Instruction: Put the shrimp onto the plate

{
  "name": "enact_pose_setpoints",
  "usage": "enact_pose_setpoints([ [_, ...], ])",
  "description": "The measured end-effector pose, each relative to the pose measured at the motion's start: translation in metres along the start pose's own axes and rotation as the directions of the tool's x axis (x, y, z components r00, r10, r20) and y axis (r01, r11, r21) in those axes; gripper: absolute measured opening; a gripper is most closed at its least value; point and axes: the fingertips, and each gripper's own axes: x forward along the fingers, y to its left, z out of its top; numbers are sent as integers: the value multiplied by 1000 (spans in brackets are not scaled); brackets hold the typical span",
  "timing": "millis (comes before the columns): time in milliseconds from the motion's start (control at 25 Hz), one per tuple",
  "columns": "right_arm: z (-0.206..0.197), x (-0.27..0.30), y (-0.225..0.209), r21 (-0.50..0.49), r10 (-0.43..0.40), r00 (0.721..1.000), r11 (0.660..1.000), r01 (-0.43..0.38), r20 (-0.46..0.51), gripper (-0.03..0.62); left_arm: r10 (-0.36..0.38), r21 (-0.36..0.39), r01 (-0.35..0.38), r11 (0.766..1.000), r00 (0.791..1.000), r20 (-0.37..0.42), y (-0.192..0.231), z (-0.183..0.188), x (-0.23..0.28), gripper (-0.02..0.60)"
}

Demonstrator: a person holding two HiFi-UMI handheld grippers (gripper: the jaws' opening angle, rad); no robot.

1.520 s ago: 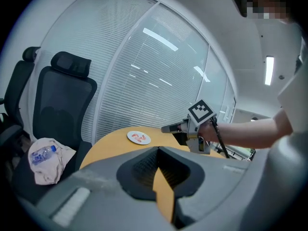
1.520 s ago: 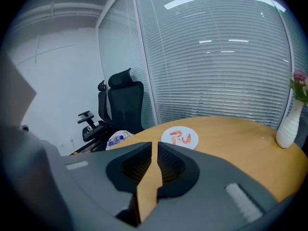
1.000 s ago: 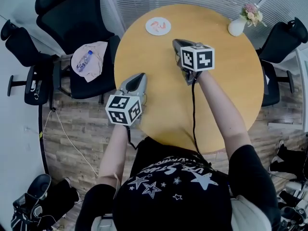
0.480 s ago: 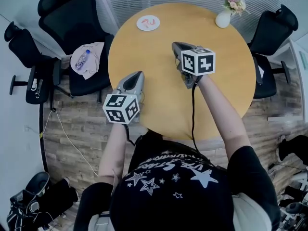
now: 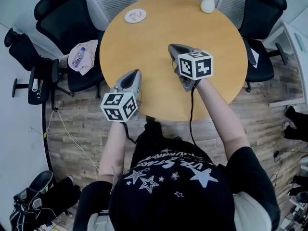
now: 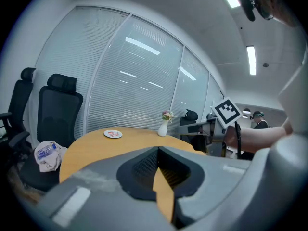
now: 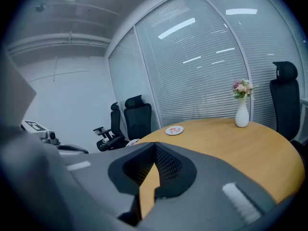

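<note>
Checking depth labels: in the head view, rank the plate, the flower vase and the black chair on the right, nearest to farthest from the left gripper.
From the left gripper:
1. plate, at the far edge of the table, roughly straight ahead.
2. flower vase, at the far edge, off to the right.
3. black chair, off the table, beyond the vase at far right.

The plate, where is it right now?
In the head view the plate sits near the table's far left edge, with the flower vase off to its right.
</note>
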Motion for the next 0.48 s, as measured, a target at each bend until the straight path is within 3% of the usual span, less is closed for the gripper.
enact_pose_setpoints([
  [480,-52,-133,-9,12,6,999,1000,-6,54,0,-7,17,7,1000,1000,4,-105,-35,-31,2],
])
